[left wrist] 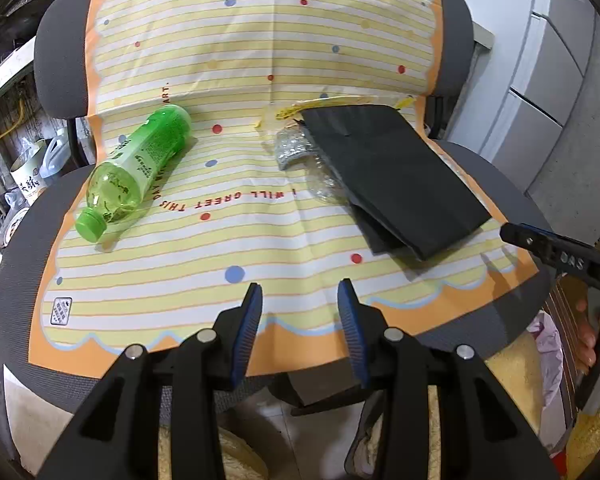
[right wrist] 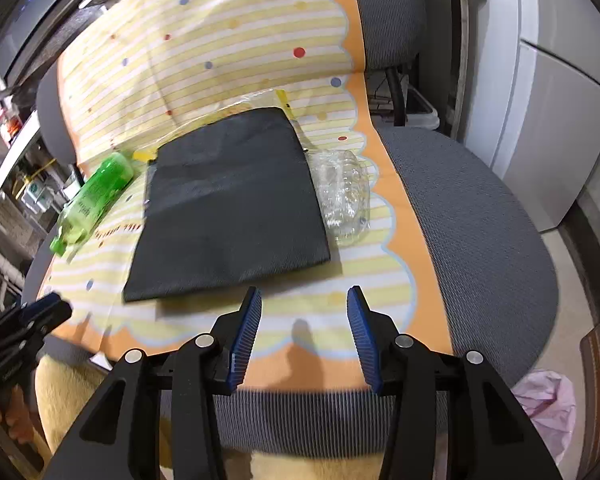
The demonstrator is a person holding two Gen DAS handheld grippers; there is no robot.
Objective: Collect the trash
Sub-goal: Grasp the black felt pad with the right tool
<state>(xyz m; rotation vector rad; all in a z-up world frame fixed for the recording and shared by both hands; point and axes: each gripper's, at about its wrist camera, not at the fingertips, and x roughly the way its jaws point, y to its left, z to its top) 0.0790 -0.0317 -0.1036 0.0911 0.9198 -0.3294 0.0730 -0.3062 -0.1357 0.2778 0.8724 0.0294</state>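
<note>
While both tools hang empty over the chair's [right wrist: 480, 216] front edge, left tool [left wrist: 300, 300] and right tool [right wrist: 303, 306] partly spread, collecting has yet to start. Green bottle [left wrist: 134, 168] lies left, black bag [right wrist: 228, 204] centre, perhaps a crushed clear bottle [right wrist: 342, 196] right; next, a grasp.

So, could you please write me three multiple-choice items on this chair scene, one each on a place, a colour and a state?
1. Where does the green bottle lie?
A. on the striped sheet over the chair
B. on the floor
C. on the black bag

2. What colour is the bottle's cap?
A. red
B. green
C. white

3. How is the left gripper?
A. shut on the bottle
B. shut on the bag
C. open, holding nothing

Key: 1 A, it lies on its side on the sheet, apart from the black bag; 2 B, cap matches the body; 3 C, only sheet shows between its blue pads.
</note>
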